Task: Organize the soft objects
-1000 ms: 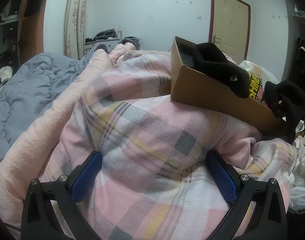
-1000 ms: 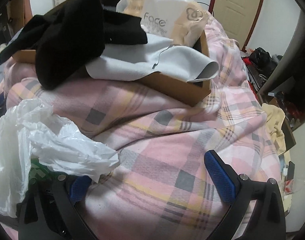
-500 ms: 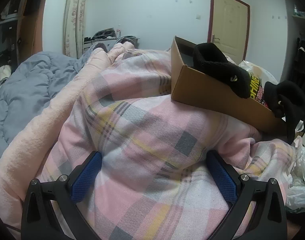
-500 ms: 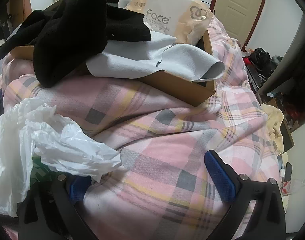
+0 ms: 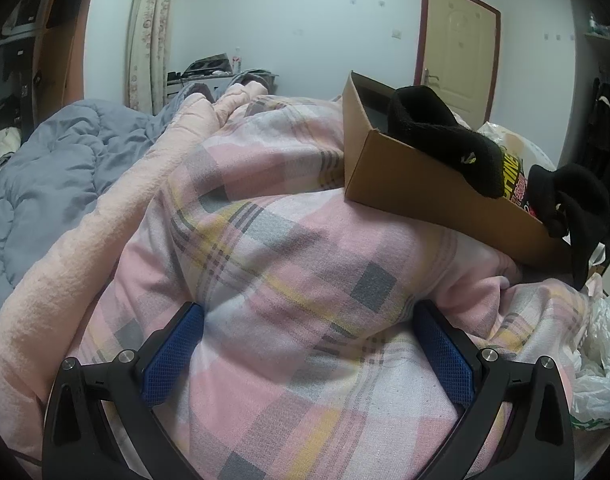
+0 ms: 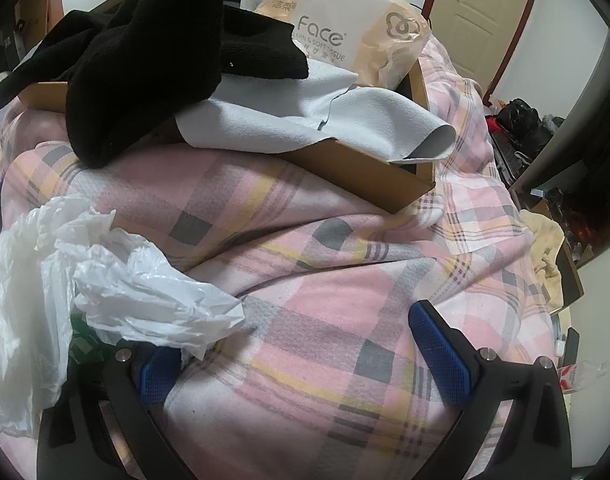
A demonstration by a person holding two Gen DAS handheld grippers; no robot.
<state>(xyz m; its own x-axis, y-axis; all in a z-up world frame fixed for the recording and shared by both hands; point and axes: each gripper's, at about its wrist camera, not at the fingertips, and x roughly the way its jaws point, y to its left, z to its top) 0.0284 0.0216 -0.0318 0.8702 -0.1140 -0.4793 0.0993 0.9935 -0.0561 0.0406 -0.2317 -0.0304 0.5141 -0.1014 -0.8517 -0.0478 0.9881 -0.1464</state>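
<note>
A brown cardboard box [image 5: 425, 184] sits on the pink plaid blanket [image 5: 289, 272] at the right, with black knit items [image 5: 445, 136] draped over its rim. In the right wrist view the box [image 6: 365, 168] holds black knitwear [image 6: 145, 60], a grey cloth [image 6: 305, 120] hanging over its edge and a tissue pack [image 6: 345, 28]. My left gripper [image 5: 305, 352] is open, low over the blanket. My right gripper [image 6: 305, 360] is open over the blanket, with a crumpled white plastic bag [image 6: 105, 292] lying over its left finger.
A grey quilt [image 5: 57, 168] and a peach fleece blanket [image 5: 89, 240] lie to the left. White plastic bags [image 5: 601, 352] are at the right edge. A door [image 5: 457, 48] stands behind. Clutter and a yellow towel [image 6: 549, 256] lie beside the bed at right.
Both views have drawn slightly closer to the box. Both grippers stay open and empty.
</note>
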